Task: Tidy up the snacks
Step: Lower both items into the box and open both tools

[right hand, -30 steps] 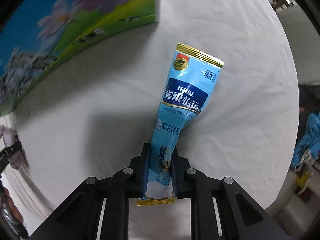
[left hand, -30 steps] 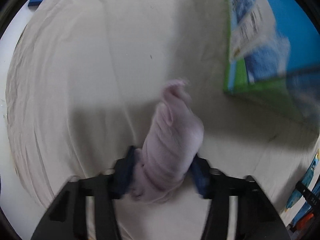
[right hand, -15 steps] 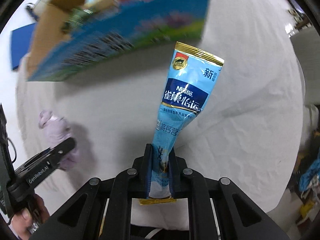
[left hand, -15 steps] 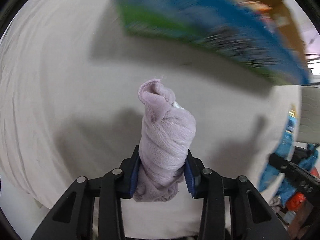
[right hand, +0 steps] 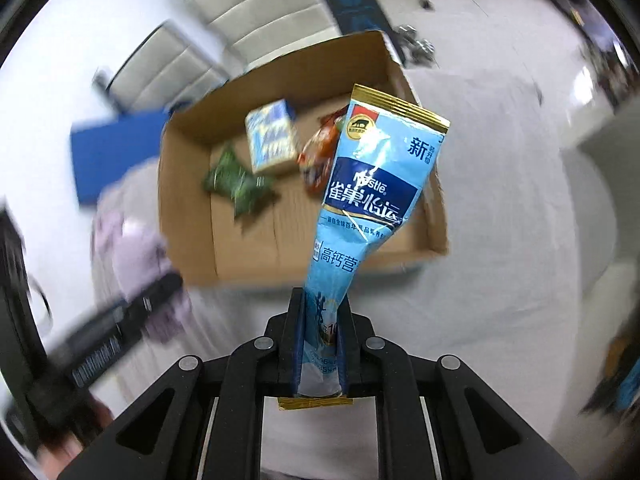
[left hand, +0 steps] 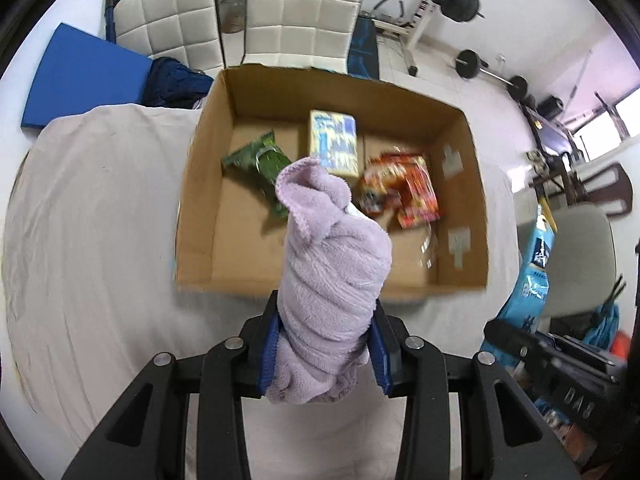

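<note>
Tools (left hand: 324, 344) (right hand: 320, 344) above cloth-covered table (left hand: 92, 220); chairs (left hand: 304, 12) behind.

From my right wrist view, the other tool (right hand: 120, 332) and the purple cloth (right hand: 132, 256) it carries are smeared by motion. The blue packet (right hand: 372, 200) covers part of the red snack (right hand: 320, 152) in the box (right hand: 436, 236). In my left wrist view, the cloth (left hand: 332, 264) hides the green packet's (left hand: 256, 160) near end; the red snacks (left hand: 404, 188) are blurred.
</note>
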